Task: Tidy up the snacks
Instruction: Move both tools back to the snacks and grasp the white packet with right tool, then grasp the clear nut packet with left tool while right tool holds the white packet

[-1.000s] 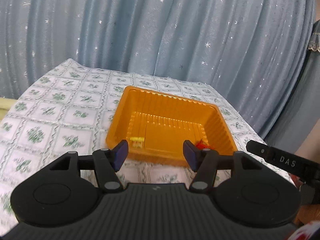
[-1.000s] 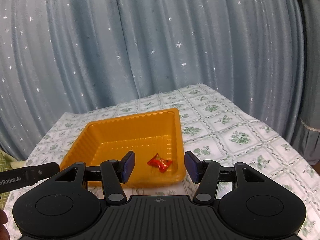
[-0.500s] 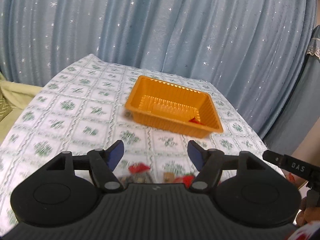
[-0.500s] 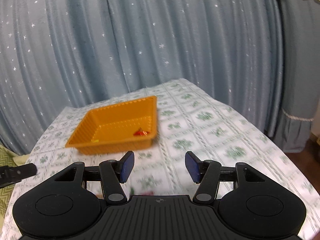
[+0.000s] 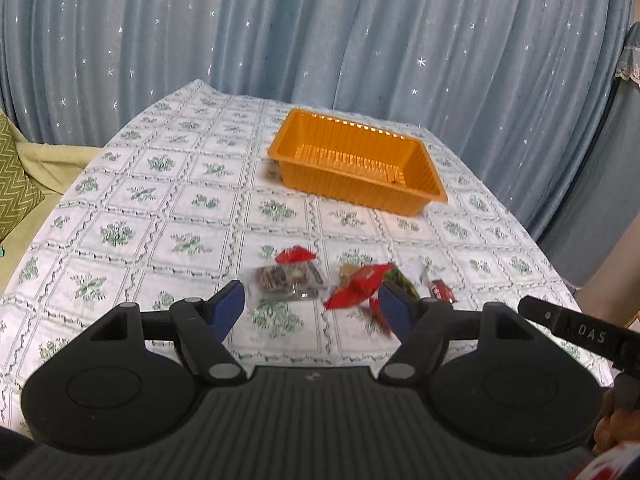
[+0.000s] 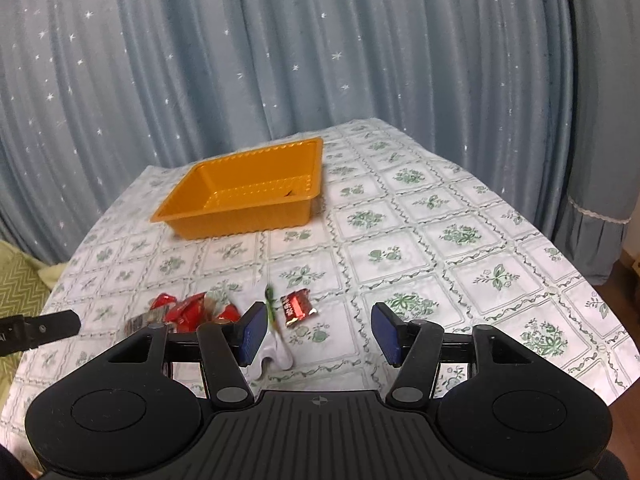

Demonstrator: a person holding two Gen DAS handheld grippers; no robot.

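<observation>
An orange tray (image 5: 352,190) (image 6: 248,222) stands far back on the flowered tablecloth. A loose pile of snacks lies near the front: a clear packet of dark pieces (image 5: 286,280), red wrappers (image 5: 356,286) (image 6: 188,312), a small dark-red candy (image 5: 440,290) (image 6: 296,306) and a white-and-green wrapper (image 6: 276,344). My left gripper (image 5: 312,300) hovers above the pile. Its jaws are opening and nothing is gripped between them. My right gripper (image 6: 320,330) stands open and empty just right of the pile, with the small candy ahead of its left finger.
A blue starred curtain hangs behind the table. A green zigzag cushion (image 5: 16,184) lies off the table's left side. The table's right edge (image 6: 580,280) drops to the floor. A hand (image 5: 612,436) holds the right gripper's handle at the lower right.
Both grippers have pulled back from over the tray towards the front of the table, so the snack pile has come into view. The left jaws have widened.
</observation>
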